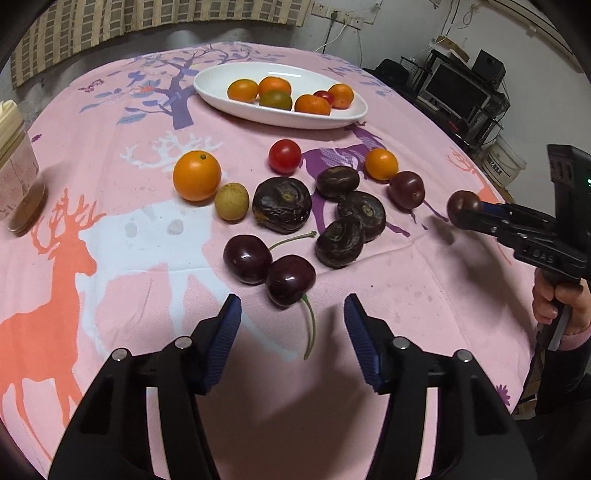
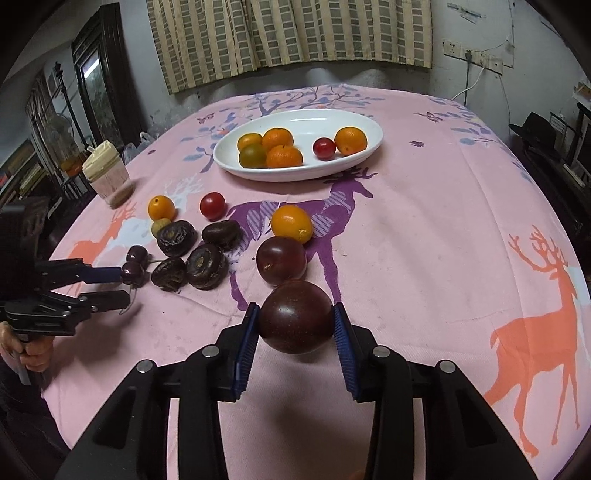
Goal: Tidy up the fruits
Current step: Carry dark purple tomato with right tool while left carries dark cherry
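Your right gripper (image 2: 295,325) clamped on a dark plum (image 2: 295,320), left gripper (image 1: 291,321) fingers apart near the cherries (image 1: 290,280), maybe touching, pink deer tablecloth (image 2: 424,229), checked curtains (image 2: 288,33) behind

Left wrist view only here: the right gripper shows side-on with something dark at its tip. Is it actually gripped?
Observer: Yes. The right wrist view shows both pads of the right gripper pressing the sides of a dark plum.
Operator: Are my own jaws on a cherry yet?
Observer: No. Seen from the side, the left gripper is open. The near cherry sits at the tip of one finger and is not clamped.
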A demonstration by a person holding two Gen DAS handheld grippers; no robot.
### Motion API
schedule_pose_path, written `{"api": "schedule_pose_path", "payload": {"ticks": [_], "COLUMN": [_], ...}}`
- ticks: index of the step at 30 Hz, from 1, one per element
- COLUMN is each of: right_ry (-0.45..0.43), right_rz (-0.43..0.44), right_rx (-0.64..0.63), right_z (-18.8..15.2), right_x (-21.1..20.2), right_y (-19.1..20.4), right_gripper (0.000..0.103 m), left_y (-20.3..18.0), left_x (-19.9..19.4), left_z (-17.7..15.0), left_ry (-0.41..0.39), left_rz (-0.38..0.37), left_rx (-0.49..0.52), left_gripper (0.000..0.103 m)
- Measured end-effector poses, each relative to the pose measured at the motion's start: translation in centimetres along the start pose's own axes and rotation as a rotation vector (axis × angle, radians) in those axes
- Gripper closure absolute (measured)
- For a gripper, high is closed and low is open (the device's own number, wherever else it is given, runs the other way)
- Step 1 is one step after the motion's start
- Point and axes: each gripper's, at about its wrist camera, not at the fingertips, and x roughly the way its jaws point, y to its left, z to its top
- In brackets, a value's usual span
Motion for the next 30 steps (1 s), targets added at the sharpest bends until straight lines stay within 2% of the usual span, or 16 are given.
{"api": "schedule_pose_path", "payload": {"ticks": [5, 7, 10, 16, 20, 22, 24, 30], "right_ry": [-0.015, -0.016, -0.02, -0.034, -0.046, -0.063, -0.09, -0.187], "right_rz": [0.026, 0.037, 0.043, 0.061, 0.08, 0.09, 0.099, 0.134], "right_rx": [0.016, 0.019, 0.022, 0.018, -0.004, -0.021, -0.034, 0.007], "right_z": [-0.1, -0.3, -0.4, -0.1, 1.0, 2.3, 3.9, 11.1], "right_x": [-0.2, -0.2, -0.3, -0.8, -1.3, -1.5, -1.8, -0.2], "right_y": [-0.4, -0.5, -0.5, -0.4, 0.2, 0.5, 0.8, -0.1], "right_gripper": [0.063, 0.063, 0.063, 0.063, 0.063, 0.063, 0.063, 0.063], "left_y": [0.1, 0.1, 0.0, 0.0, -0.3, -0.5, -0.9, -1.9], "left_x": [0.8, 1.1, 1.2, 0.0, -2.2, -3.5, -4.4, -4.2], "left_z": [1.1, 1.3, 1.2, 0.4, 1.0, 2.4, 4.6, 13.8], "left_ry": [0.006, 0.013, 0.016, 0.014, -0.022, -0.051, -0.086, -0.192], "left_rz": [0.018, 0.021, 0.038, 0.019, -0.02, -0.044, -0.028, 0.006], "left_rx": [-0.019, -0.021, -0.014, -0.023, -0.007, 0.013, 0.05, 0.1], "left_gripper": [0.054, 0.066, 0.074, 0.074, 0.074, 0.074, 0.074, 0.074]}}
